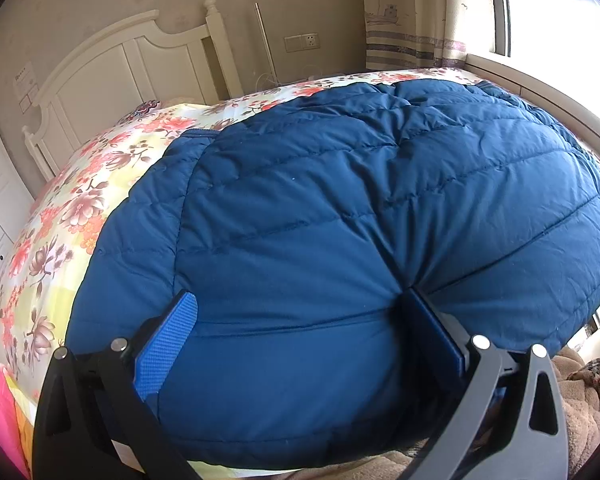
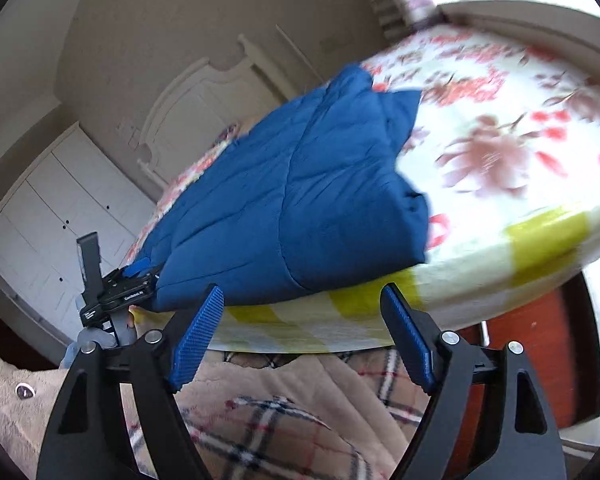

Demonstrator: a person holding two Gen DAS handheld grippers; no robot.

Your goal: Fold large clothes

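blue jacket on bed, right gripper spread

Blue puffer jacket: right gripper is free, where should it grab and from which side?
Take the near right corner of the blue puffer jacket, where the folded edge overhangs the bed edge. Come in low from the front: the layers there stack into a thin lip that open jaws can straddle. The right gripper is open and just short of it. The left gripper already straddles the near hem.

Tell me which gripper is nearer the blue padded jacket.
Left. The left gripper is on the blue padded jacket, its jaws spread around a bulge of the near edge. The right gripper hangs open off the bed's edge, jaws empty, short of the jacket.
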